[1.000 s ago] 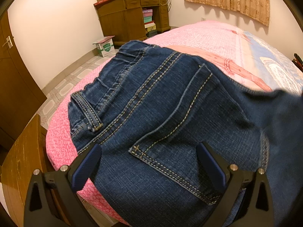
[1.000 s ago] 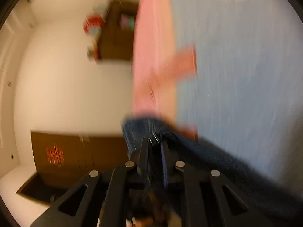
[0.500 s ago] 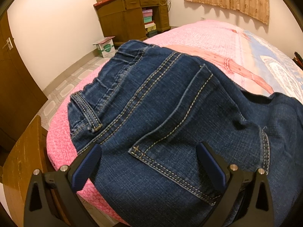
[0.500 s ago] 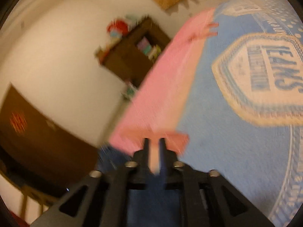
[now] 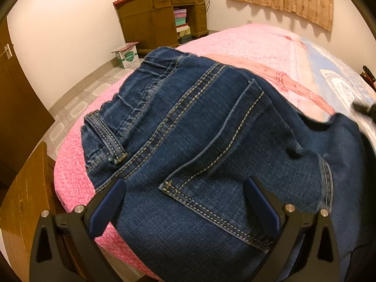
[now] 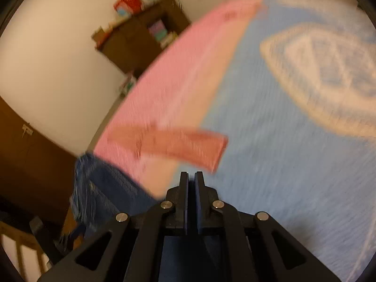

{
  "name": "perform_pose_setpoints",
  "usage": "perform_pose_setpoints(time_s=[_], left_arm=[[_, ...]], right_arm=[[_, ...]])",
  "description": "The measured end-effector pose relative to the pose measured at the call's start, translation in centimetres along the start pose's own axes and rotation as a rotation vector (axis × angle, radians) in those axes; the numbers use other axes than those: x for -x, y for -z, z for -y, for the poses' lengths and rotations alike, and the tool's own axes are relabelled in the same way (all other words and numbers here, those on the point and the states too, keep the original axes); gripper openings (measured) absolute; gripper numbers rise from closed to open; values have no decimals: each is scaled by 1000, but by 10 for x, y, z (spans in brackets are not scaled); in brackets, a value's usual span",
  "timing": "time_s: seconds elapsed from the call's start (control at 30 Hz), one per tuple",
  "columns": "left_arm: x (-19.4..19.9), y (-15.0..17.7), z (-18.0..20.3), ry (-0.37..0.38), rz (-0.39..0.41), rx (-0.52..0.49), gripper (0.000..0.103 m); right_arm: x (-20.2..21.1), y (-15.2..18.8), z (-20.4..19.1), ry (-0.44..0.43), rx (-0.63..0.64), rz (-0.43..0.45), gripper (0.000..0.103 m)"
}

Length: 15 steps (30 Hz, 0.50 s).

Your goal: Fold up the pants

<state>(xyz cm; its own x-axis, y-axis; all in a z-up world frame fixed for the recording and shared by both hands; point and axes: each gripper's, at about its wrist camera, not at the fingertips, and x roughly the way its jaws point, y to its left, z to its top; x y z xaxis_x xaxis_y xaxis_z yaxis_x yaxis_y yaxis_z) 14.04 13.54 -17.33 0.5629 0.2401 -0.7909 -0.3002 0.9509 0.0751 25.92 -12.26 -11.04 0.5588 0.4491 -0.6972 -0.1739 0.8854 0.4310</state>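
Denim jeans (image 5: 199, 152) lie folded on the pink bedspread (image 5: 246, 44), spreading beneath and ahead of the left gripper (image 5: 185, 202), whose jaws stand wide apart, gripping nothing. Right wrist view: right gripper (image 6: 191, 181) pressed together, empty, jeans lower-left of its fingers.

The black two-finger right gripper (image 6: 191, 183), jaws together with nothing between them, hung over a blurred pink-and-blue printed bedspread (image 6: 270, 164), dark blue denim pants (image 6: 103, 188) at lower left.
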Motion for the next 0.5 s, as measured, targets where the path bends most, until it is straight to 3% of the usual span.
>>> perform_pose_setpoints(time_s=[0.07, 0.1, 0.2, 0.33, 0.43, 0.5], left_arm=[[0, 0, 2, -9, 2, -7, 103], [1, 0, 1, -7, -1, -7, 103], [13, -7, -4, 32, 10, -2, 98], [38, -32, -3, 32, 138, -28, 98], [37, -53, 9, 36, 171, -53, 98], [27, -66, 19, 24, 176, -77, 98]], right_arm=[[20, -12, -4, 108, 89, 158, 0], [26, -16, 3, 117, 60, 182, 0], [34, -21, 4, 80, 51, 128, 1], [49, 14, -37, -71, 172, 109, 1], [26, 39, -66, -20, 257, 55, 1], [-1, 53, -59, -2, 201, -30, 1]])
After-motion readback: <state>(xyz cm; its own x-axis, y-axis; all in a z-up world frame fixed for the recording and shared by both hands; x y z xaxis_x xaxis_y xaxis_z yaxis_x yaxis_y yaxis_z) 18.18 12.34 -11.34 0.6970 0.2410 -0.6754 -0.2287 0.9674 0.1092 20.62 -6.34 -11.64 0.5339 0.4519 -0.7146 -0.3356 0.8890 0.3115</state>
